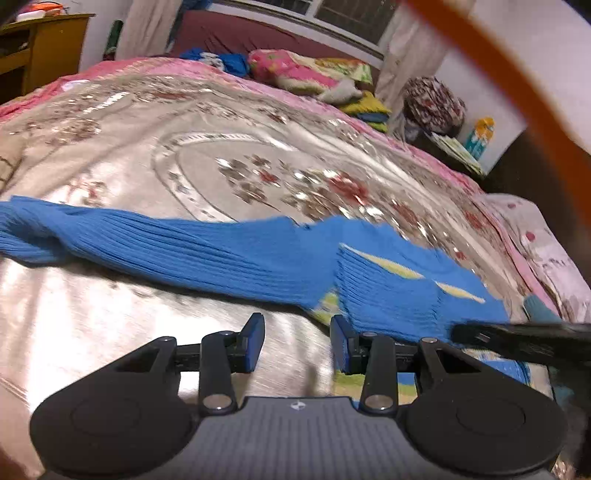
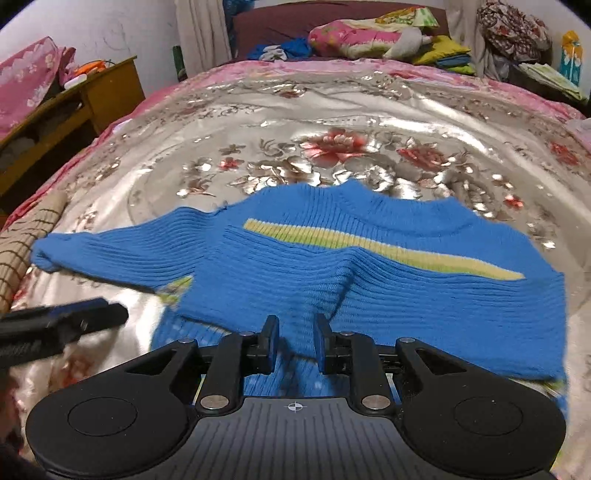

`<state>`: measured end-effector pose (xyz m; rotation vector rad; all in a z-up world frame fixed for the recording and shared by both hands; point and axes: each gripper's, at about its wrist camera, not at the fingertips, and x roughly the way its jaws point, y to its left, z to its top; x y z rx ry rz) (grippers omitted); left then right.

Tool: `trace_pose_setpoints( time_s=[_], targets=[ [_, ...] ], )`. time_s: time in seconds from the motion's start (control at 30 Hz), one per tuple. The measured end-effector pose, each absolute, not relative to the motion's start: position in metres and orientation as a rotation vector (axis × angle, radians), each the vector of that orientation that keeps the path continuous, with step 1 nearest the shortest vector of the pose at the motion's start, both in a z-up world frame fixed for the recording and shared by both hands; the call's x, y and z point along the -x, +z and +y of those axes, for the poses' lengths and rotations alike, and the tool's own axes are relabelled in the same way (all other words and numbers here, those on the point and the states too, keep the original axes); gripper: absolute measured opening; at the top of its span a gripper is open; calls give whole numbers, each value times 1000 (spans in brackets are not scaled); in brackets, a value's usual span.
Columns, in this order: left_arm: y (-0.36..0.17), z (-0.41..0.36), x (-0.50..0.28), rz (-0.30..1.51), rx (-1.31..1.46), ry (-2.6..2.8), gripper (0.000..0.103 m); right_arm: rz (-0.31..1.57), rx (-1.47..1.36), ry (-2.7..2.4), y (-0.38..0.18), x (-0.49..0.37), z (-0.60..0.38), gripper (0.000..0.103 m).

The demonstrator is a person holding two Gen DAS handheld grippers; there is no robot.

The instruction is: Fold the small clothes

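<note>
A blue knit sweater (image 2: 332,266) was laid flat on the floral satin bedspread (image 2: 332,122), just ahead of both jaws, its body folded once. The right gripper (image 2: 295,347) was parted over the fold, pressing nothing; the left gripper (image 1: 297,343) stood open, empty. A sleeve fold seemed next. Pillows (image 2: 354,35) were piled beyond.

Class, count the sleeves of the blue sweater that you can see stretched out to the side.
1: the blue sweater has one sleeve stretched out left across the bedspread. The other may be folded under.
</note>
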<state>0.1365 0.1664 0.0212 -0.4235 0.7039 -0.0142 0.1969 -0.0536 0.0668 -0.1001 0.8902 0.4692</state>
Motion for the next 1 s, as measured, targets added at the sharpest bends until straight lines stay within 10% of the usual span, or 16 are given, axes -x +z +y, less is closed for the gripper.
trace_pose_setpoints(
  time_s=[0.5,1.0],
  targets=[
    [28,244,-98,617,607,153,44,795,129,734,161,-141,34,24],
    [-1,268,-91,623,691,215,44,902,307,968,108,-191,212,24]
  ],
)
